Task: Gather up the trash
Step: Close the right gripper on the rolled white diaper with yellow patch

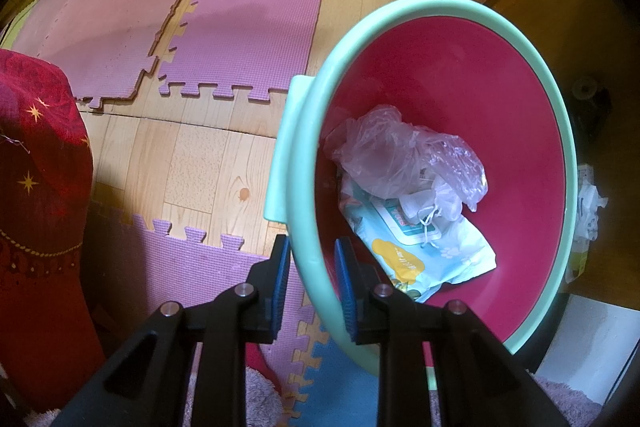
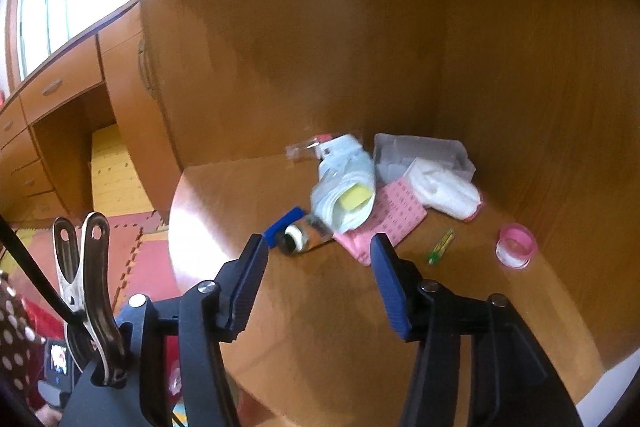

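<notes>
Trash already gathered lies in the basin [image 1: 436, 27], which has a mint-green rim and a deep pink inside. In the left wrist view the left tool [image 1: 312, 267] is clamped narrow on that rim at its near edge, one blue pad outside the wall and one inside. Just beyond the inner pad a crumpled clear plastic bag [image 1: 404, 151] sits on top of a pale blue wet-wipe pack [image 1: 436, 247]. The pack shows a yellow patch and small paw prints; its printing is too small to read. To the left of the tool lie purple foam mats [image 1: 256, 23] over wood-pattern flooring, and a red cloth with gold stars [image 1: 36, 155] is at the far left. Crumpled white paper [image 1: 590, 203] lies outside the basin, to the right.

In the right wrist view the right tool [image 2: 320, 263] stands part-way open with nothing between its pads, above a brown wooden desk [image 2: 320, 327]. Ahead of it more trash is heaped: a squeezed tube [image 2: 304, 237] with a dark cap end, a white-and-blue wrapper [image 2: 344, 187] with a yellow patch, a pink printed sheet [image 2: 388, 219] whose marks are blurred, a folded white pad [image 2: 444, 193] and a clear plastic tray [image 2: 420, 147]. To the right of the tool lie a small green-and-yellow item [image 2: 440, 247] and a pink round lid [image 2: 516, 245]. A metal clip [image 2: 86, 291] is at its left.
</notes>
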The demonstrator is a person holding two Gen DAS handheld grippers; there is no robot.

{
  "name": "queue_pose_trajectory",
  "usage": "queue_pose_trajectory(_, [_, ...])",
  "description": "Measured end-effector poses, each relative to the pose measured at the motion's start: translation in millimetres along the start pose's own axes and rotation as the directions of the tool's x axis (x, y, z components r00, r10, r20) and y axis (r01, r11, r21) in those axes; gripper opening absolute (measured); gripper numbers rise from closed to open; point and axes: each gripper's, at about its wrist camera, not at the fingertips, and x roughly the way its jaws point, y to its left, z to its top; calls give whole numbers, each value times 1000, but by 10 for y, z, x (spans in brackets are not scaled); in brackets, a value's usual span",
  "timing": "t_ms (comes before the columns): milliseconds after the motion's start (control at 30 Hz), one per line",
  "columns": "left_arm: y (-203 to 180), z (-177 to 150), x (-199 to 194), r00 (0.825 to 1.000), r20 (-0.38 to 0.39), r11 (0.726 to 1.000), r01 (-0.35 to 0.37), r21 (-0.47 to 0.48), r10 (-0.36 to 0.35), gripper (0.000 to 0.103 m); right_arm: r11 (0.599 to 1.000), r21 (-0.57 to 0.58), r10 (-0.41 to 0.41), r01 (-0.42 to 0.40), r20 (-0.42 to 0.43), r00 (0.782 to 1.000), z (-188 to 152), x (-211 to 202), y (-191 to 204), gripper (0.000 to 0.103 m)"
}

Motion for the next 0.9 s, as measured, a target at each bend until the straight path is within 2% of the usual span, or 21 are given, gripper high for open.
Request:
queue_pose_trajectory(300, [-12,7,1,1000,0,1000,-1,0,1,24,999,24,-49,49,-11,999,247,233,-117,63])
queue_pose_trajectory(633, [-13,10,2,1000,-1,1000,-2,-1,2,24,994,28,-101,102,-27,995,335,491,-225,67])
queue_pose_trajectory(900, [4,-10,9,1000,-5,1000,-3,1,3,24,992,95,-79,85,-63,995,317,696,-314,67])
